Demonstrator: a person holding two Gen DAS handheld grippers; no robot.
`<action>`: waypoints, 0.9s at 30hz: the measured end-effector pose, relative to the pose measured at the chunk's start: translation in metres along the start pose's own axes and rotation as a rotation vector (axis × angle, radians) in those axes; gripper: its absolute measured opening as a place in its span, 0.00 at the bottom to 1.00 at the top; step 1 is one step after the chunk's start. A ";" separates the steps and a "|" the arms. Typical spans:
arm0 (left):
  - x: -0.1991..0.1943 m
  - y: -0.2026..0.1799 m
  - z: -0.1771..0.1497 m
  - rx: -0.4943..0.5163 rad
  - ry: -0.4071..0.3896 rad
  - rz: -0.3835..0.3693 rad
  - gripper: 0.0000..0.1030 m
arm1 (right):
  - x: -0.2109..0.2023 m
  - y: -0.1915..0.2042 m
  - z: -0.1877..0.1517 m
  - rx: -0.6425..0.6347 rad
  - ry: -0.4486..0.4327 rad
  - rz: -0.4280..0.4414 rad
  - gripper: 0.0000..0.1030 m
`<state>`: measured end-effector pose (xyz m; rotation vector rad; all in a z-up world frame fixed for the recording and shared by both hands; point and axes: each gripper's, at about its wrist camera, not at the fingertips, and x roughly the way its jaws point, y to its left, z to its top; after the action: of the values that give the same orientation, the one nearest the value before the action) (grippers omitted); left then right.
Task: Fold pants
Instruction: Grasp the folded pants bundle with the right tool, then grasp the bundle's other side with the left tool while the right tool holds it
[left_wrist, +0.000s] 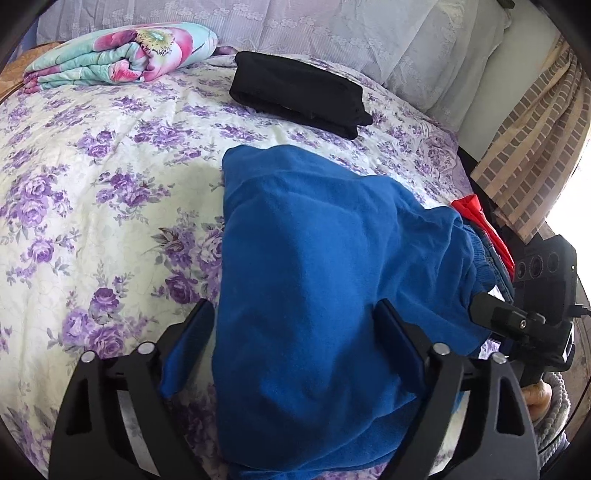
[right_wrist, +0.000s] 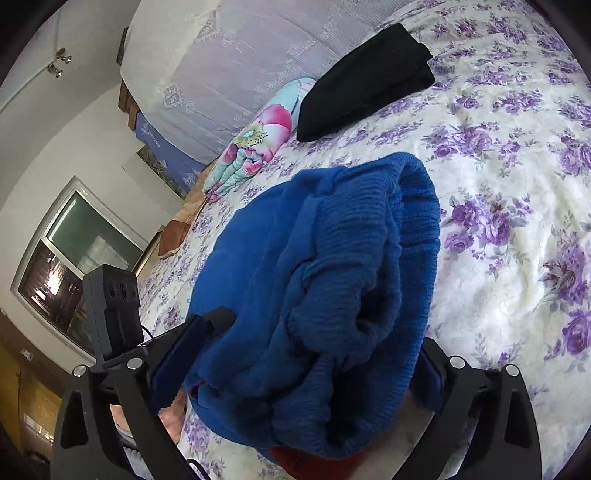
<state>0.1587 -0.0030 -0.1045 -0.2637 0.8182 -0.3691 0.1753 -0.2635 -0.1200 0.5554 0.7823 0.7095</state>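
Both pairs of jaws stand wide, and the blue pants (left_wrist: 325, 266) lie between them. On the left gripper (left_wrist: 295, 339) the pants fill most of the gap; the right-hand finger seems to touch the cloth, while the left-hand finger has a little bedsheet showing beside it, so I judge the cloth is not pinched. On the right gripper (right_wrist: 295, 369) the ribbed waistband (right_wrist: 373, 236) bulges up between the fingers. Whether its pads press on the cloth I cannot tell, because the fabric hides the inner faces.

These pants are already a thick bundle in several layers, resting on the flowered bedsheet (left_wrist: 110, 192) near the front edge of the bed. In the left wrist view the right gripper appears at the far right end of the bundle, just beside a red garment (left_wrist: 476, 218). Farther back lie folded black pants (left_wrist: 299, 92), well apart from the blue ones, and a flowered quilt (left_wrist: 122, 55) near the headboard.

My judgement: the folding itself is nearly finished, and the step in hand is taking hold of the bundle from its two ends. The next move calls for closing both grippers evenly on all layers, so no layer slips out, then lifting the two ends together and level. The loose waistband could open if only the top layer is caught.
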 end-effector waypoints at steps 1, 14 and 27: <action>-0.001 -0.002 0.000 0.012 -0.005 0.004 0.76 | -0.001 -0.003 0.000 0.013 -0.006 0.006 0.92; -0.007 -0.006 -0.002 0.037 -0.045 0.026 0.66 | -0.010 -0.016 -0.003 0.077 -0.032 -0.011 0.68; -0.019 -0.018 -0.005 0.096 -0.108 0.094 0.51 | -0.018 -0.005 -0.009 0.034 -0.072 -0.027 0.40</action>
<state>0.1392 -0.0117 -0.0891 -0.1539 0.7017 -0.3019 0.1605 -0.2787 -0.1210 0.5973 0.7344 0.6484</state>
